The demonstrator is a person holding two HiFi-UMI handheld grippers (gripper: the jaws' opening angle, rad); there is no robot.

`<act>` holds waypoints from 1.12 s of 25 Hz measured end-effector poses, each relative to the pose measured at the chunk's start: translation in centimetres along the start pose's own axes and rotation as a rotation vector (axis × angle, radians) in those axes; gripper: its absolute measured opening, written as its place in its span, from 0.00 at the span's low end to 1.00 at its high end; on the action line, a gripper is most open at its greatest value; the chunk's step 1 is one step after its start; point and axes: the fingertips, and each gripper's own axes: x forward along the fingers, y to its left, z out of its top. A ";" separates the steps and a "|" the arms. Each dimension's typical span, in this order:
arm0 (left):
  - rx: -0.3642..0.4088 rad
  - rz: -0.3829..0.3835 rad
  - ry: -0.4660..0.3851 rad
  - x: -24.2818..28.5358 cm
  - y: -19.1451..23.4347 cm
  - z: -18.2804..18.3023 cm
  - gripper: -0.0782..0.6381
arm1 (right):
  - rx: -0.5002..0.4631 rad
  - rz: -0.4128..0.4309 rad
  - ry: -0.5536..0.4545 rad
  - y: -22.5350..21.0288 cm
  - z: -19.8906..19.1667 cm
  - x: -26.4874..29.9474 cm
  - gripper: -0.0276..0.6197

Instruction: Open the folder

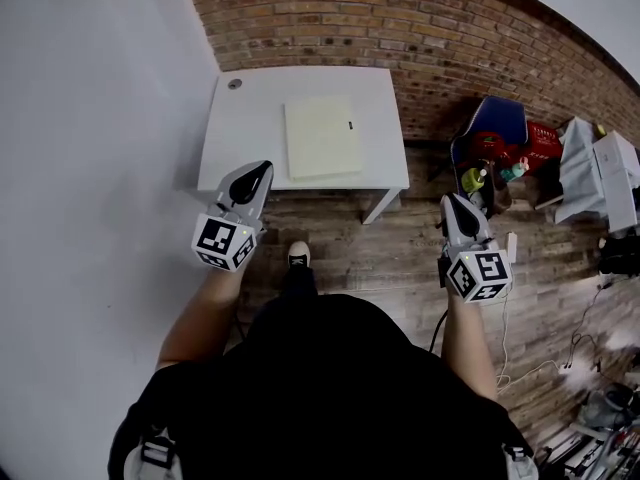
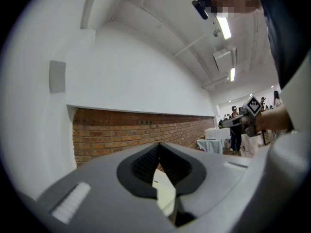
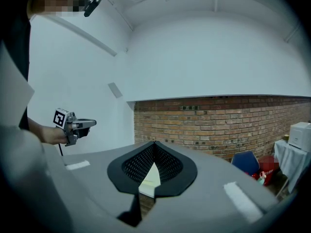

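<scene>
A pale yellow folder [image 1: 322, 136] lies shut and flat on the white table [image 1: 240, 128], a small dark mark near its right edge. My left gripper [image 1: 258, 171] hovers in front of the table's near left corner, jaws shut and empty. My right gripper [image 1: 449, 201] hangs over the wooden floor to the right of the table, also shut with nothing held. In the left gripper view the closed jaws [image 2: 159, 143] point at the brick wall, with a sliver of the folder [image 2: 165, 194] below them. The right gripper view shows its closed jaws [image 3: 154, 142] and the folder [image 3: 149, 178] beyond.
A brick wall [image 1: 420, 28] runs behind the table. A blue chair [image 1: 495, 128], red items and bottles [image 1: 480, 178] stand to the right, beside a white-draped table [image 1: 600, 173]. Cables [image 1: 540, 368] trail across the wooden floor. People stand far off in the left gripper view.
</scene>
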 end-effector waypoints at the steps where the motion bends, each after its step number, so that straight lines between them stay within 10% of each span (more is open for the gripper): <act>1: -0.007 0.001 0.002 0.2 0.3 -0.4 0.11 | -0.001 -0.001 0.005 0.0 -0.1 0.2 0.04; 28: -0.028 -0.022 0.037 8.7 7.0 -4.2 0.12 | 0.027 -0.025 0.066 -3.1 -1.2 10.1 0.04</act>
